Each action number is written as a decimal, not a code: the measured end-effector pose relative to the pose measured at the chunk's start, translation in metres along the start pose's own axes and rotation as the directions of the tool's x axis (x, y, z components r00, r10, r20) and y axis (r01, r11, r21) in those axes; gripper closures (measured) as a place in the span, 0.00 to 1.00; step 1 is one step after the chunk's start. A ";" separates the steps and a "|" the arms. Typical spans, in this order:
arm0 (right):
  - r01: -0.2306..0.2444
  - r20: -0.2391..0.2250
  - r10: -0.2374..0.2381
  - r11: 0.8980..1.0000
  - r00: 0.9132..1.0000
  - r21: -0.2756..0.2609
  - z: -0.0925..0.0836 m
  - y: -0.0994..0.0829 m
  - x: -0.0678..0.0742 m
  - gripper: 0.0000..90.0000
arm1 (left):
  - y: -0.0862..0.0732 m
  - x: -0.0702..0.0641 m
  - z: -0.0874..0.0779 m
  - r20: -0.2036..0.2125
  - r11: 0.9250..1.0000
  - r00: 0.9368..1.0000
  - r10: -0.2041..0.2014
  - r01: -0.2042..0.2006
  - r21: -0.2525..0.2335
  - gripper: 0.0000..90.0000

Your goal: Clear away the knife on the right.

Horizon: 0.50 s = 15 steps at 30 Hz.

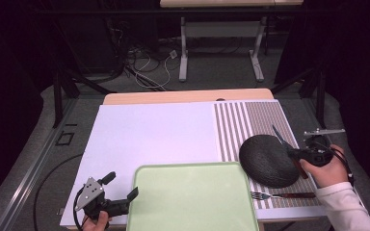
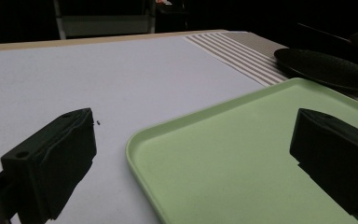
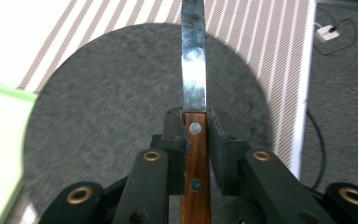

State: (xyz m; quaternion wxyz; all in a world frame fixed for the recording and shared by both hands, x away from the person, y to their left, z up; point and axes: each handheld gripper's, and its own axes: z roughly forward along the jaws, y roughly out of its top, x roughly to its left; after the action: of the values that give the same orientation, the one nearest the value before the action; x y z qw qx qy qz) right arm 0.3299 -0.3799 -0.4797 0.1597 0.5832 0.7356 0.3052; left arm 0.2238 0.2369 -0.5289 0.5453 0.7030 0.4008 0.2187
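Plate (image 1: 269, 161) on mat (image 1: 260, 120), right of tray (image 1: 192, 199); fork (image 1: 282, 195) in front.

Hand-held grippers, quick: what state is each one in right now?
Left hand-held gripper: open, holding nothing, jaws on either side of the green tray's corner.
Right hand-held gripper: shut on the knife.

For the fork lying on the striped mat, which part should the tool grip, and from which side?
Grip the fork by its dark handle, coming from above with the jaws across it. It lies flat, tines toward the green tray, and the handle end is farthest from the tray rim and black plate.
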 end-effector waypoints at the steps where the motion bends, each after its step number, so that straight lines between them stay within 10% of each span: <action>1: -0.003 -0.009 0.003 1.000 1.000 -0.005 -0.001 -0.003 0.001 0.86 | 0.000 0.000 0.000 0.000 1.000 1.000 0.000 0.000 0.000 0.00; 15: 0.052 -0.072 -0.051 0.999 0.996 0.009 -0.008 -0.042 0.047 0.86 | 0.000 0.000 0.000 0.001 1.000 1.000 0.003 -0.003 0.000 0.00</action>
State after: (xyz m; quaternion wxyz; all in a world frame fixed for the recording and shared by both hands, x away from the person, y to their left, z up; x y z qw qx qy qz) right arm 0.2804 -0.3430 -0.4949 0.1377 0.5538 0.7573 0.3176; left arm 0.2238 0.2365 -0.5290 0.5451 0.7037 0.3996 0.2190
